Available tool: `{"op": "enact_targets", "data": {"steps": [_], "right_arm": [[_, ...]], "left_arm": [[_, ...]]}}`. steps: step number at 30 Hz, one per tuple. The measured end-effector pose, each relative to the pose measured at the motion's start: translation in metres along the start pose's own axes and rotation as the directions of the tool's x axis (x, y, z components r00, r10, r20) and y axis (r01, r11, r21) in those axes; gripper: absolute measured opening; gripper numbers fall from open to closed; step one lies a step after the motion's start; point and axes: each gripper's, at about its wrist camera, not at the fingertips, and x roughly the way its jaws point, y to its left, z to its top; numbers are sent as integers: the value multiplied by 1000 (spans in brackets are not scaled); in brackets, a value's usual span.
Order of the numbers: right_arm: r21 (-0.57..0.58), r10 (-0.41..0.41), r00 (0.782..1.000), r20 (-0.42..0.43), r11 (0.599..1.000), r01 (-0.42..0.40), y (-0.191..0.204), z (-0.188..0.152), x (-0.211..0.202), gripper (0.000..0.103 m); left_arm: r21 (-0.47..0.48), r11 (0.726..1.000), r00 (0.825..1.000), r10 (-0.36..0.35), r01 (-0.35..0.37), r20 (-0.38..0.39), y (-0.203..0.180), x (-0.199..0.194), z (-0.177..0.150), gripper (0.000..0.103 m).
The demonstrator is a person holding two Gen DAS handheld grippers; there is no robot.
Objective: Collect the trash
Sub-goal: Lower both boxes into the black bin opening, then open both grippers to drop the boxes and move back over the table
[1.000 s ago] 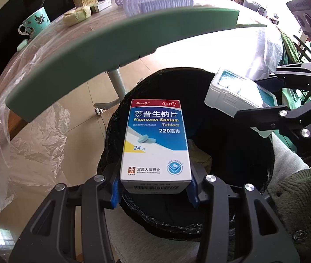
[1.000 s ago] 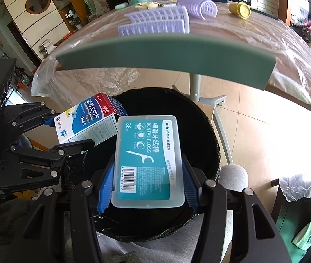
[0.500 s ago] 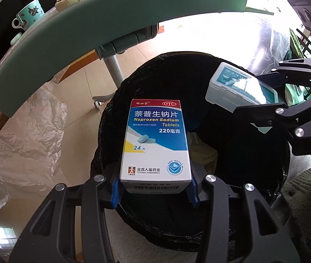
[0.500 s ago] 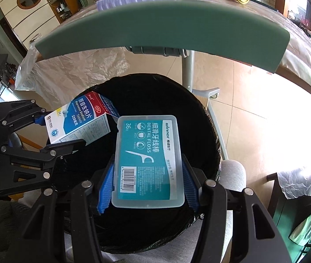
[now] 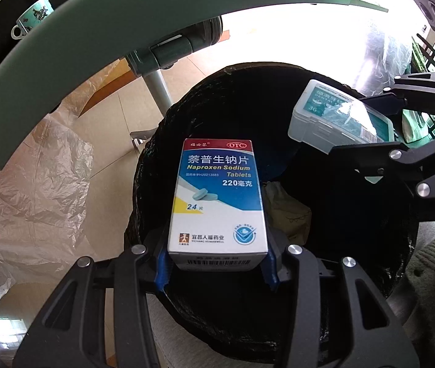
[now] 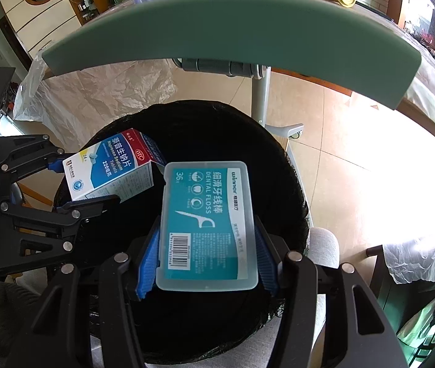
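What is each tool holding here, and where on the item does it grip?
Left tool: tablet box, clamped across its barcode end. Right tool: dental floss case, clamped by its long sides near the barcode end. Both over the black bin.

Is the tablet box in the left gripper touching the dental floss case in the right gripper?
Apart. The right wrist view shows the tablet box ending left of the dental floss case, with the dark bin interior between them.
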Motion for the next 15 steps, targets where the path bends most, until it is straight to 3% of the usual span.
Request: {"op": "enact_targets", "data": {"steps": [4, 6, 7, 15], "right_arm": [[8, 10, 1000, -2, 1000, -10, -2, -1, 1, 56], [34, 4, 1000, 18, 999, -5, -5, -1, -2, 75], [46, 1, 999, 32, 999, -2, -7, -1, -5, 82], [49, -27, 997, 77, 999, 24, -6, -1, -22, 85]], "left_arm": [[5, 1000, 1000, -10, 10, -3, -1, 0, 1, 52], [3, 1000, 1000, 13, -13, 3, 0, -1, 2, 69], [2, 1000, 1000, 15, -15, 10, 0, -2, 2, 70], [-20, 1000, 1000, 2, -1, 30, 2, -13, 4, 76]]}}
